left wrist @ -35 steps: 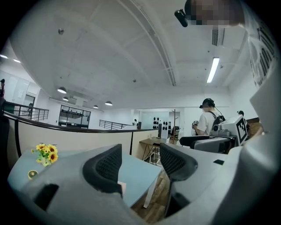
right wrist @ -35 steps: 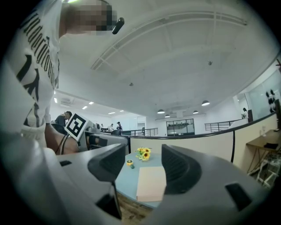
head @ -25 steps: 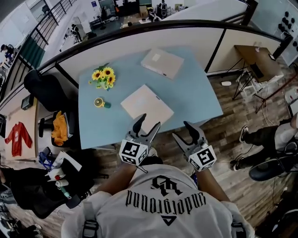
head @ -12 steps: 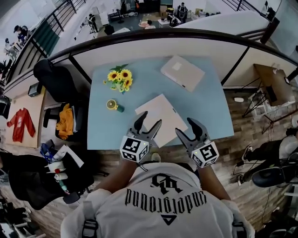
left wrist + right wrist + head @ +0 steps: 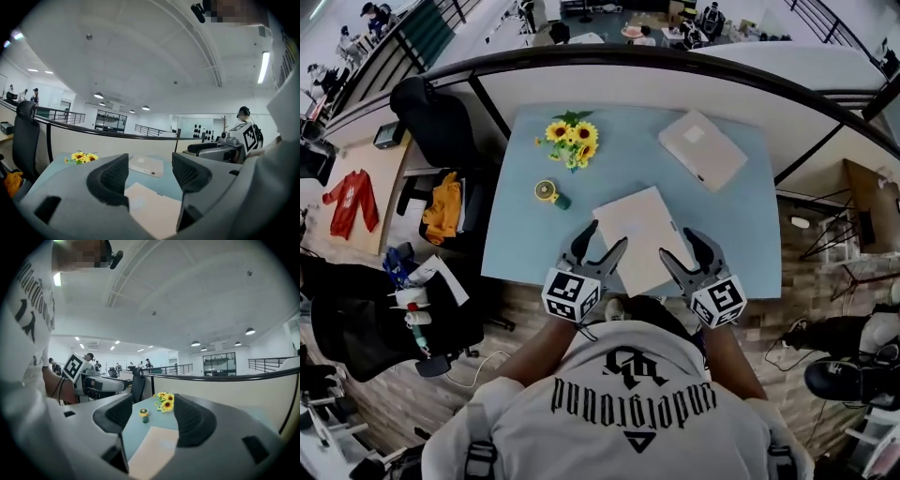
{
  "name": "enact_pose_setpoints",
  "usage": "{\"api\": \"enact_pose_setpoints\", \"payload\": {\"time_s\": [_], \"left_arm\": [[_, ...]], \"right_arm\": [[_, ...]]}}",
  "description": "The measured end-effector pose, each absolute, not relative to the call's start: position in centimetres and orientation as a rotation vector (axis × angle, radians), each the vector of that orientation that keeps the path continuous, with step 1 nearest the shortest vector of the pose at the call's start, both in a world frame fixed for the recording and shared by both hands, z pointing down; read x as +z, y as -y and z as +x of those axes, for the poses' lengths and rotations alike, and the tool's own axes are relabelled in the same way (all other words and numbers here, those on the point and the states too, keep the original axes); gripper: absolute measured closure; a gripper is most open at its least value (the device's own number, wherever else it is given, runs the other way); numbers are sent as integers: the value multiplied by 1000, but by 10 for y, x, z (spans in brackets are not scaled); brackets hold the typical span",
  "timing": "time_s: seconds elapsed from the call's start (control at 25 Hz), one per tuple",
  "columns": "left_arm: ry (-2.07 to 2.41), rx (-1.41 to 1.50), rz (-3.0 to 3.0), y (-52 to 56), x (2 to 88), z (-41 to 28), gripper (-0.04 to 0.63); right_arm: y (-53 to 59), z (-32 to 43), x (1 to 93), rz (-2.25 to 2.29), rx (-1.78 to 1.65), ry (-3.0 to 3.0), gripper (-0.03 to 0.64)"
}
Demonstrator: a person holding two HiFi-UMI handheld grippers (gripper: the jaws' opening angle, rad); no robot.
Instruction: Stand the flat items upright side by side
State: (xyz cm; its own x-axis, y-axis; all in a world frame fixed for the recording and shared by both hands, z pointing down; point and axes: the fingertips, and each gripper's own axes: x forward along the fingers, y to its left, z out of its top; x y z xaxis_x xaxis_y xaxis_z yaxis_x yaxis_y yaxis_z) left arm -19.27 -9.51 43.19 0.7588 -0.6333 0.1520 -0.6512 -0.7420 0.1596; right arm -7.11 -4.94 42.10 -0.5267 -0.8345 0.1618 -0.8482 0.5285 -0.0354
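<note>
With both pairs of jaws wide apart and empty, your left gripper [image 5: 607,235] and right gripper [image 5: 680,246] hover over the near folder [image 5: 637,225] lying flat at the worktop's [image 5: 525,234] front edge, so grip its opposite edges squarely before tipping it upright beside the far folder [image 5: 703,148].

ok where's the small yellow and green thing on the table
In the head view the small yellow-and-green thing sits on the left half of the blue table, just below the sunflowers and left of the nearer beige folder.
</note>
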Motion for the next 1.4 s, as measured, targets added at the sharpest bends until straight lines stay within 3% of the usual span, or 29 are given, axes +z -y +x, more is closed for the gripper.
{"api": "enact_pose_setpoints", "payload": {"time_s": [1.4], "left_arm": [[1214,447,2019,119,674,-188,262]], "right_arm": [[150,-12,660,788,795,2318,282]]}}
